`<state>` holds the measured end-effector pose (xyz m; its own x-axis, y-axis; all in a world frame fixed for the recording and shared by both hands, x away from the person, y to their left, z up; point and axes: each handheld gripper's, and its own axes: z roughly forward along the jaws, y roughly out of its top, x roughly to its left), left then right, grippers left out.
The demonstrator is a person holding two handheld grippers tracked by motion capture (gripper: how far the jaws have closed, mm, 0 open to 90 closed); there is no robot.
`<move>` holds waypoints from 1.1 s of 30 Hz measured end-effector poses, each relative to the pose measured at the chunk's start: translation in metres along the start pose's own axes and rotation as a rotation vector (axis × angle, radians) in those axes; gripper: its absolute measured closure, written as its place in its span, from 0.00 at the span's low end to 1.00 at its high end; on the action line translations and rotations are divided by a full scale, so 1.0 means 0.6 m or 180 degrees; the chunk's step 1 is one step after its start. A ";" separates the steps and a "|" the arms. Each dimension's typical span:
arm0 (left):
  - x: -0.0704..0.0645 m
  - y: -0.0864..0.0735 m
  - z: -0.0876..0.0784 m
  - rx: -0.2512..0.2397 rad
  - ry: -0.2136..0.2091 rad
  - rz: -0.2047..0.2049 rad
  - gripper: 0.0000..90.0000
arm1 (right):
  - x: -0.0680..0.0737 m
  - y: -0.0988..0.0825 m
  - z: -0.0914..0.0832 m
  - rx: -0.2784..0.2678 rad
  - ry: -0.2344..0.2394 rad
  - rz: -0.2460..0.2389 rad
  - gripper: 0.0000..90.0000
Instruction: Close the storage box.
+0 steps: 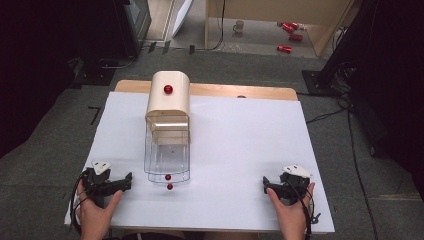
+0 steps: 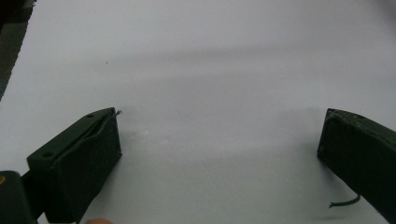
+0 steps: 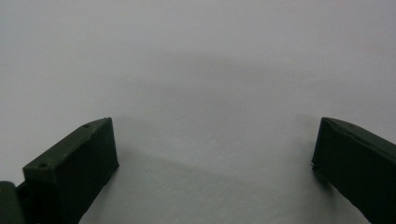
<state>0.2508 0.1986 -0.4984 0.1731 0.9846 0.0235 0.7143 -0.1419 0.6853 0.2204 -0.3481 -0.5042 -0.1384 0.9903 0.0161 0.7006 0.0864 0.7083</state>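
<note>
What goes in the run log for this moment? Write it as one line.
left gripper: open, empty, resting on table | right gripper: open, empty, resting on table | clear drawer unit: mid-table, untouched, red knobs facing person

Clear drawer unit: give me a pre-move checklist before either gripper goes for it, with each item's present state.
1. left gripper open, nothing between its fingers: ok.
2. right gripper open, nothing held: ok.
3. Path from both grippers to the clear drawer unit free of clutter on the white table: ok.
4. Drawer's red knob in sight at the near end: ok.
5. Beige cover sits squarely on the unit: ok.
6. Whether the drawers are pushed fully in: cannot tell.
</note>
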 end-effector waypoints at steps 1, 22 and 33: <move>0.000 0.000 0.000 0.0000 0.0001 0.0000 0.00 | 0.001 0.000 0.000 -0.0002 -0.0010 -0.0005 0.00; -0.001 0.000 0.000 -0.0001 0.0007 -0.0002 0.00 | 0.108 0.020 -0.033 -0.0196 0.0128 0.0001 0.03; -0.001 0.000 0.000 -0.0002 0.0008 0.0000 0.00 | 0.217 0.054 -0.042 -0.0336 0.0412 -0.0255 0.08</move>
<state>0.2505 0.1978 -0.4985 0.1714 0.9849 0.0254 0.7138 -0.1420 0.6858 0.2075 -0.2193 -0.4611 -0.2846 0.9577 0.0425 0.6073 0.1459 0.7809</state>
